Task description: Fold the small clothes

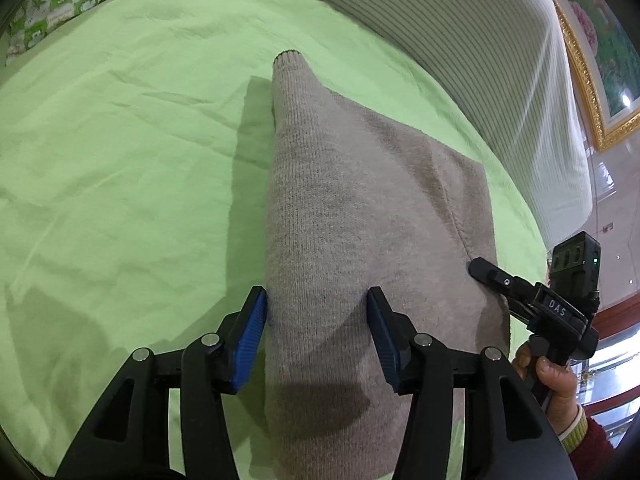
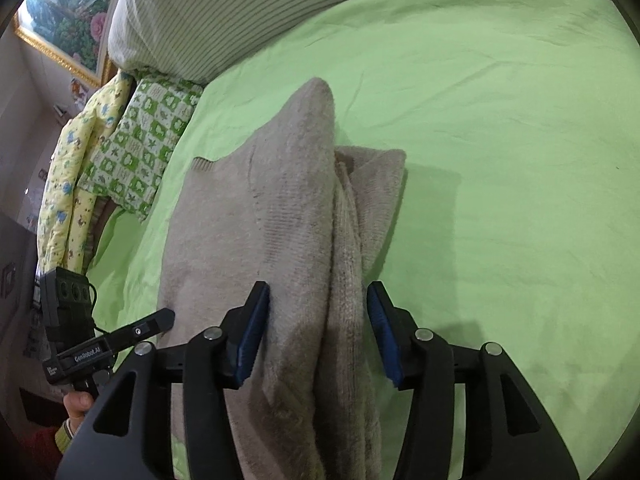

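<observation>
Both claws stand with their jaws apart over a grey-brown knitted sweater (image 1: 352, 216) lying on a bed under a green sheet (image 1: 120, 160). In the left wrist view the left claw (image 1: 318, 320) straddles a raised fold of the knit; its left pad sits at the fold's edge and the right pad lies against the cloth, but neither looks to be squeezing, so I read it as not gripping. In the right wrist view the right claw (image 2: 318, 320) likewise brackets a bunched ridge of the sweater, with a visible gap on the right side between pad and fabric. Each claw shows at the margin of the other's view, so the two work side by side at the near edge of the garment. A sleeve points away toward the striped bedding (image 1: 460, 40). The step in hand looks like the end of a fold, the cloth laid down and let go. Next would come either a fresh pinch on the near edge to double the sweater over, or smoothing the ridges, which stand up loosely and may slump.
</observation>
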A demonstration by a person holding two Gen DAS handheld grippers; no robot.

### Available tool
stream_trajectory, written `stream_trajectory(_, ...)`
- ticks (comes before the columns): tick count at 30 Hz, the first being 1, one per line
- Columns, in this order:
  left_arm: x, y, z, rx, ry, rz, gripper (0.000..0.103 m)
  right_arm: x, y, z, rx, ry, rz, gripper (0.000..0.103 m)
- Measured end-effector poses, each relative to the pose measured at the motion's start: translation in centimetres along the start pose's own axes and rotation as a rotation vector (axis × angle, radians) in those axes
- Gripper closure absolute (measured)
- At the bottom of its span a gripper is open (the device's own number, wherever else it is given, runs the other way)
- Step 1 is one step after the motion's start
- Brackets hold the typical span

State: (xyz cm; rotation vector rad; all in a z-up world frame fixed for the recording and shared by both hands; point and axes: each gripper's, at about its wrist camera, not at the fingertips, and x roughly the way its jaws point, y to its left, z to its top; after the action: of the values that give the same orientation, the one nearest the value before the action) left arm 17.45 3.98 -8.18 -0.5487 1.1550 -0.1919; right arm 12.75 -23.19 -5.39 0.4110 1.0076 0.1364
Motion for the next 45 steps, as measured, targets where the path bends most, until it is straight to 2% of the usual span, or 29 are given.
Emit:
stream_trajectory(3, 0.1, -1.3, 0.0, 0.000, -0.008, 0.013, 0.051, -1.3, 0.3, -0.2, 0.005, -0.028, -0.006, 0.051)
stream_trajectory(10, -1.8, -0.8, -1.2, 0.003, -0.013, 0.030, 0.053, -4.2, 0.9, -0.8, 0.015, -0.095, -0.007, 0.051)
stream_trajectory(15, -3.6, -0.6, -2.7, 0.036, -0.025, 0.048, 0.053, -5.8, 1.2, -1.8, 0.017, -0.135, -0.026, 0.051)
stream_trajectory(21, -5.5, -2.2, -4.1, 0.100, -0.055, 0.047, 0.053, -7.0, 2.9, -3.3, -0.034, -0.173, -0.019, 0.051)
stream_trajectory(27, -5.1, -6.2, -5.9, 0.263, -0.042, 0.051, 0.053, -6.2, 5.6, -5.0, -0.163, -0.165, -0.025, 0.055)
stream_trajectory(30, -4.2, -7.3, -6.8, 0.319, -0.021, 0.058, 0.053, -5.1, 6.2, -5.7, -0.207, -0.128, -0.056, 0.056)
stream_trajectory(39, -1.0, -4.9, -8.7, 0.301, 0.052, 0.099, 0.053, -1.4, 3.3, -6.7, -0.214, -0.016, -0.175, 0.061)
stream_trajectory(45, -2.2, -4.3, -9.1, 0.291, 0.048, 0.104, 0.052, -2.0, 2.9, -6.9, -0.188, -0.038, -0.149, 0.061)
